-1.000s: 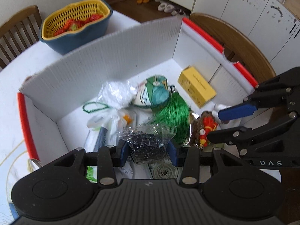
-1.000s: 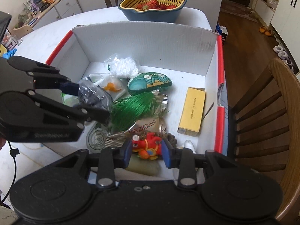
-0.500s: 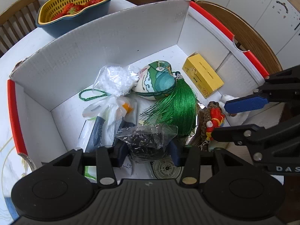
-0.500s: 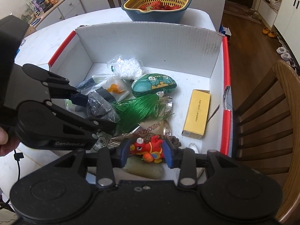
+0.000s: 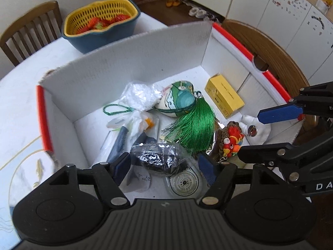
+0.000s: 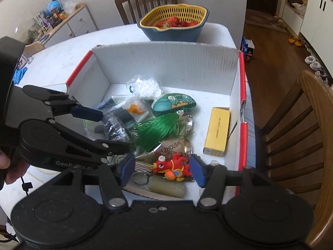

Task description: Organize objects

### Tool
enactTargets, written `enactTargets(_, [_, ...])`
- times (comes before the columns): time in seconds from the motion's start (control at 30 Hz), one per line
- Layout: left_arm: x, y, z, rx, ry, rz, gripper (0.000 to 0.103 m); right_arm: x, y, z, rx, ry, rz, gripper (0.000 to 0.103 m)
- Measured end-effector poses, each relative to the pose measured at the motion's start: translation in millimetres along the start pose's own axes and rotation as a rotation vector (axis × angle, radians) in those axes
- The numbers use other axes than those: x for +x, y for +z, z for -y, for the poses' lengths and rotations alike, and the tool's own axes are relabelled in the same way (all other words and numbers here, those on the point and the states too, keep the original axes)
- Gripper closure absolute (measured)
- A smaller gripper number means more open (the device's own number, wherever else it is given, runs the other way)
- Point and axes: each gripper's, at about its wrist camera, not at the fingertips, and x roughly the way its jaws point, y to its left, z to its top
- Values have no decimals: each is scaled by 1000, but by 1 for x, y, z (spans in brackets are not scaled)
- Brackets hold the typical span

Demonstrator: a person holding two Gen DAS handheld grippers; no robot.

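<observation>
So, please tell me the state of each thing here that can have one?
Left hand-held gripper: jaws opening, black bag between them, pads clear of it.
Right hand-held gripper: jaws opening, red keychain toy between them, untouched.
White box: open on top, items inside.
Yellow carton: closed, lying flat.
Yellow basket: holds strawberries.
</observation>
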Motion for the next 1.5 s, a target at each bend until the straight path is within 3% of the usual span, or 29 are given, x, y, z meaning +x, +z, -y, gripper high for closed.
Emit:
enactTargets(0.43, [-59,-23,-1,-8,58,151,32,-37,-8,-15,-6,15,115,31])
enactTargets(0.8, [-111,-53,-14,-15,48,286,31,-61,-19,-45,13,20,225,20])
enactTargets(0.87, [-120,-60,-18,-23,41,308,24,-64,-21,-52,22,21,246,19])
enactTargets(1.13, [-146,-84,-33,-23,40,372,20,-80,-35,-86,16,-1,341,5])
enactTargets(1.2, [-151,-90,-37,-27,36,376,19,-84,-38,-94,20,-3,356,3])
enactTargets(1.43, [-161,-106,-54,-21,7,394,0,-90,-48,-120,38,-47,377,2])
enactTargets(1.5, [-165,-111,-57,-12,4,404,0,-91,-51,-127,39,-67,388,1])
